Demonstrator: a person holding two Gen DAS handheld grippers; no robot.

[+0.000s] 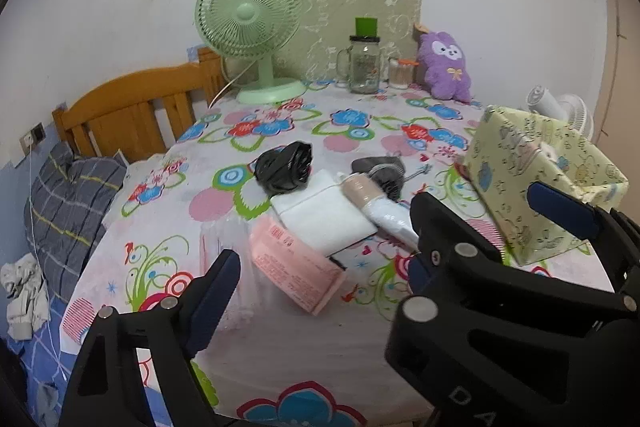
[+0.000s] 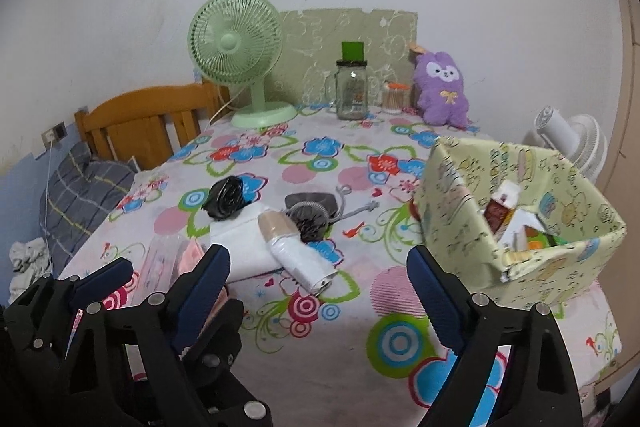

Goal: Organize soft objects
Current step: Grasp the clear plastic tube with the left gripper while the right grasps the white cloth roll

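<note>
Both grippers' jaws gape, grasping nothing; pink packet's [image 1: 295, 269] print unreadable.

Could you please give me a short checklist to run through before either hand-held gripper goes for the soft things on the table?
1. Left hand-held gripper open with nothing between its jaws: ok.
2. Right hand-held gripper open and empty: ok.
3. Paper-covered box open at the top for dropping things in: ok, though it already holds some cartons.
4. Pink packet lying free, nothing on top: ok.
5. Folded white cloth free to lift: not ok; the beige and white roll and the black bag bundle overlap its edges.
6. Clearance between the two grippers: cannot tell; they are side by side and look close.
</note>
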